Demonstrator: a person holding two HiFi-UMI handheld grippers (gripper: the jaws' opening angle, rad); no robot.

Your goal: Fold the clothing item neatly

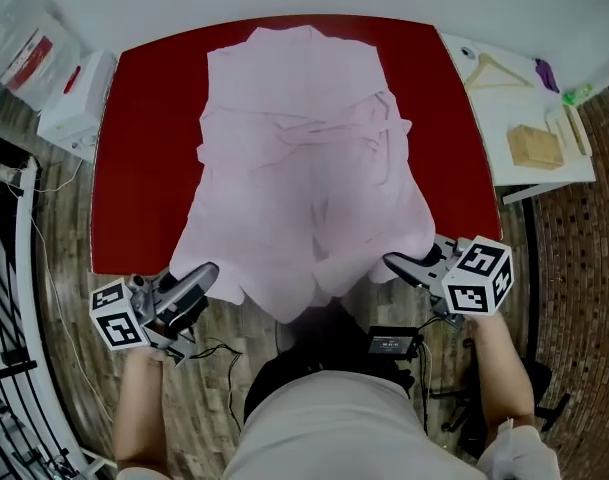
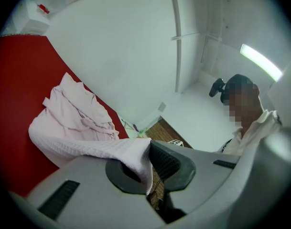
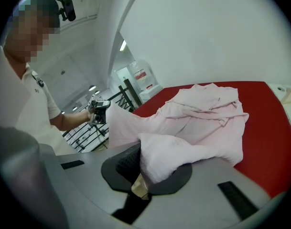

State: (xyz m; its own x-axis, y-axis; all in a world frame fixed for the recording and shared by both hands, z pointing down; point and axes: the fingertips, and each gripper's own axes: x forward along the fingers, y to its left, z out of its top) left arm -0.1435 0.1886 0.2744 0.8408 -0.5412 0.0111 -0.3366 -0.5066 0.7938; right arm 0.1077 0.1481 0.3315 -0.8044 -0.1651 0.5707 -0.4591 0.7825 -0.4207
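Note:
A pale pink garment [image 1: 304, 158] lies spread over the red table [image 1: 144, 148], its near hem lifted off the front edge. My left gripper [image 1: 206, 274] is shut on the hem's left corner, and the waffle cloth [image 2: 131, 154] is pinched between its jaws. My right gripper [image 1: 394, 263] is shut on the hem's right corner, where bunched cloth [image 3: 164, 159] covers the jaws. The hem sags between the two grippers in front of the person's body. The rest of the garment [image 3: 207, 113] stays rumpled on the table, sleeves folded inward.
A white side table [image 1: 524, 118] at the right holds a wooden hanger [image 1: 494, 68] and a wooden block [image 1: 536, 146]. White boxes [image 1: 74, 93] stand at the left, by a black metal railing [image 1: 4, 318]. Wooden floor lies below the near edge.

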